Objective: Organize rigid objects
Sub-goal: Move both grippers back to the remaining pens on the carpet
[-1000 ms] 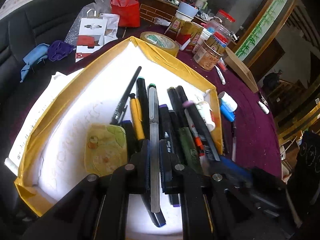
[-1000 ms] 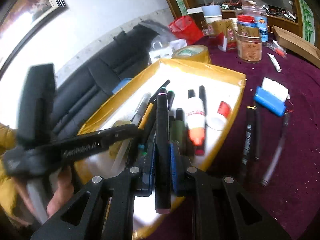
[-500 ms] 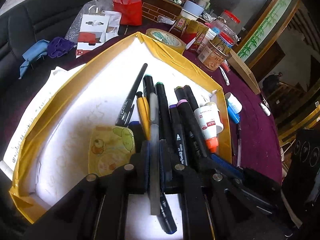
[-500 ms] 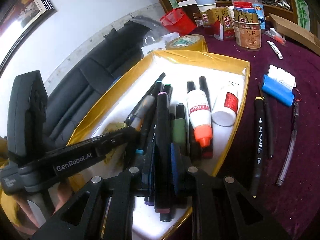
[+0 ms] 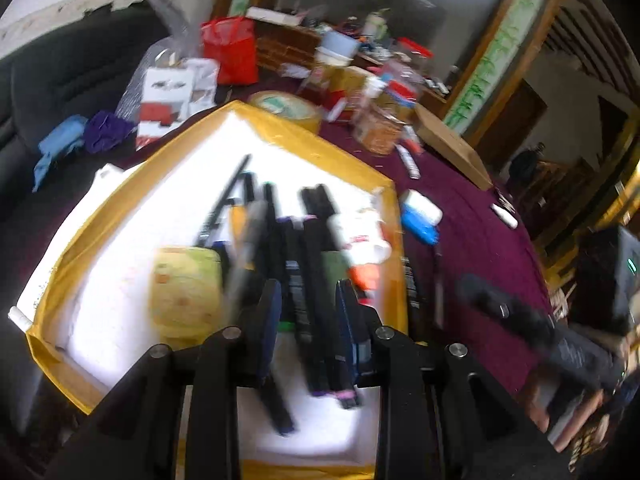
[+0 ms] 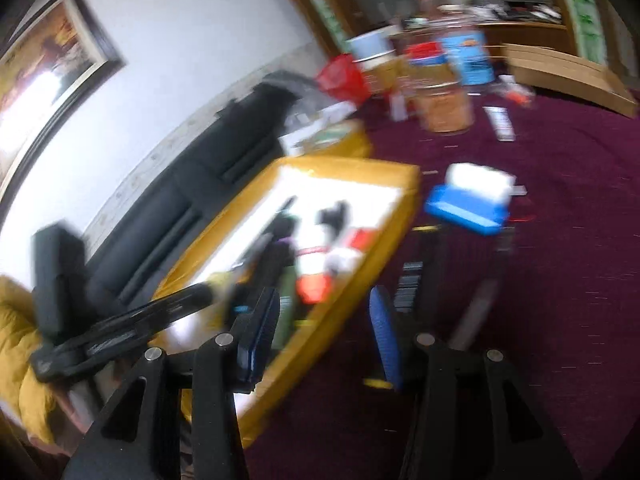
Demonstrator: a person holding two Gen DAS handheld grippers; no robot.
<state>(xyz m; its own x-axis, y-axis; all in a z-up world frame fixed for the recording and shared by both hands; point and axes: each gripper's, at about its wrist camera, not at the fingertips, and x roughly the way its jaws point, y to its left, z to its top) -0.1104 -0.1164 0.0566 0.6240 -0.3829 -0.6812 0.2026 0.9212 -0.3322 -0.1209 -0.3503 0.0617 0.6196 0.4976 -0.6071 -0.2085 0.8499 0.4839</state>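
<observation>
Released pens (image 5: 316,280) lie in tray (image 5: 132,184); right view blurred.

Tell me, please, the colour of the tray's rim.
The tray's rim is yellow; the left wrist view shows it best.

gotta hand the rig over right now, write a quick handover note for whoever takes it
Left gripper: jaws opening over the pens and markers in the yellow-edged tray; the view is blurred, but nothing looks clamped between them.
Right gripper: jaws opening, nothing between them, above the tray's right edge and the purple tablecloth.
Done: a row of pens, a white glue bottle and a yellow pad lie in the tray.
Left: a black marker and a thin pen lie on the cloth beside the tray, with a blue and white box beyond them.
</observation>
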